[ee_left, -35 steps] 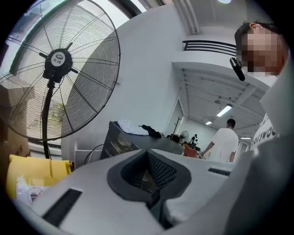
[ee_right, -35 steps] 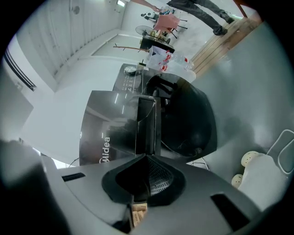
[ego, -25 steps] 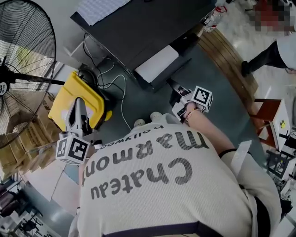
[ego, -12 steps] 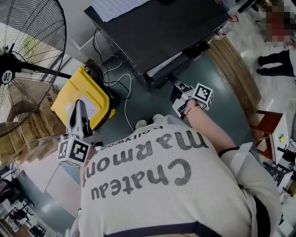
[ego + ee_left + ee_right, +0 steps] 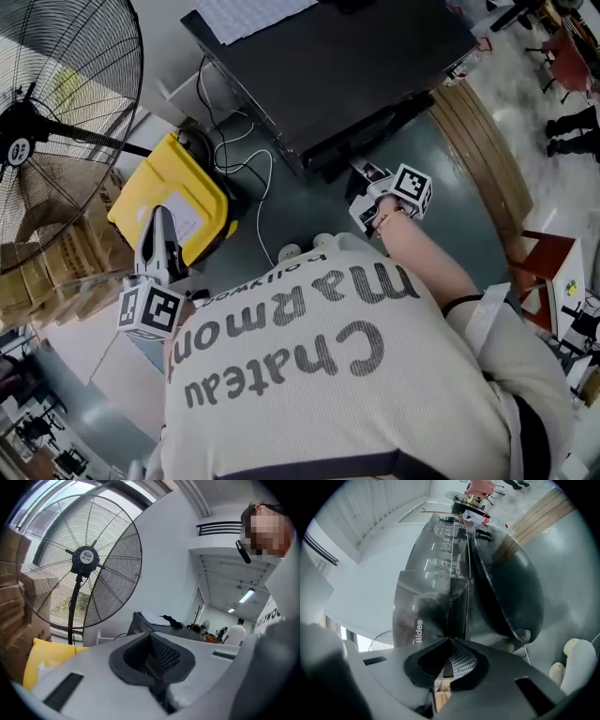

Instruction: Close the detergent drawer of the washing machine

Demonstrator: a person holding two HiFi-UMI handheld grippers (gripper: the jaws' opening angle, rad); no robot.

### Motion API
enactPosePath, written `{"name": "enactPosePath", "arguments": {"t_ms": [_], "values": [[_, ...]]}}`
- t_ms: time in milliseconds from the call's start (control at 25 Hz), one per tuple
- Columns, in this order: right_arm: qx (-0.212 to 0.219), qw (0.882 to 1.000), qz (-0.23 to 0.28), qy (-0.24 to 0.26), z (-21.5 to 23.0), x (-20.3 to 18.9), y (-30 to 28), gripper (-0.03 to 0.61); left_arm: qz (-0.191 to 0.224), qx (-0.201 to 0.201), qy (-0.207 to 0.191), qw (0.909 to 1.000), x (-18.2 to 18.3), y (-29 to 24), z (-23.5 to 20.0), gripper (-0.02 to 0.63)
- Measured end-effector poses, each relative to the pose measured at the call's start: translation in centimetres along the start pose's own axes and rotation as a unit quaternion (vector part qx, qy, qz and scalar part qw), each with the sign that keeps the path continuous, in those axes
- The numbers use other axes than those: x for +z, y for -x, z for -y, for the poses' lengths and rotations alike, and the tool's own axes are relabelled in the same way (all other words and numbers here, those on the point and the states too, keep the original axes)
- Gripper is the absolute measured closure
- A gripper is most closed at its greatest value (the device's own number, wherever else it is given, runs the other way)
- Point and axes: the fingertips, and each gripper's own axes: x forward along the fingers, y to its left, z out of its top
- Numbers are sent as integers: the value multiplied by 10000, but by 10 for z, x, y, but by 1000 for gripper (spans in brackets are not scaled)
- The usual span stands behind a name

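Large black fan (image 5: pixel 19 148), yellow bin (image 5: pixel 155 183) beside tangled cables (image 5: pixel 234 164)

Top: we are wearing a cream shirt (image 5: pixel 281 412) with dark "Chateau" lettering.
Right arm: we are wearing a thin dark band (image 5: pixel 457 304).
Tools: we are showing a pale left gripper (image 5: pixel 159 216) and right gripper (image 5: pixel 364 171), each bearing a black-and-white marker cube (image 5: pixel 150 309).

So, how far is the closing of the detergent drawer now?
Done, it seems: the detergent drawer sits in the washing machine, no tray showing. In hand: the right gripper, jaws shut, points at its front. Left: perhaps a last push, then withdraw. The left gripper is shut, empty.
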Motion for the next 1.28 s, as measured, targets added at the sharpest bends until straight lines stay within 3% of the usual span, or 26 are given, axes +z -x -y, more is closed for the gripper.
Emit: {"name": "enactPosePath", "arguments": {"t_ms": [440,840,1080,1280], "values": [[-60,9999,54,-84,-1,2,0,555,36,29,22,10000,2,1,-4,606],[-155,9955,702,-624,14,15,2,554,-62,-299,-32,9995,-2,-3,9,606],[-352,9892,1324,-513,14,21,21,552,-89,-673,-52,9977,1,-8,18,606],[-440,9746,2189,-169,-10,33,70,551,-229,-953,-133,9951,-3,-15,26,606]]}}
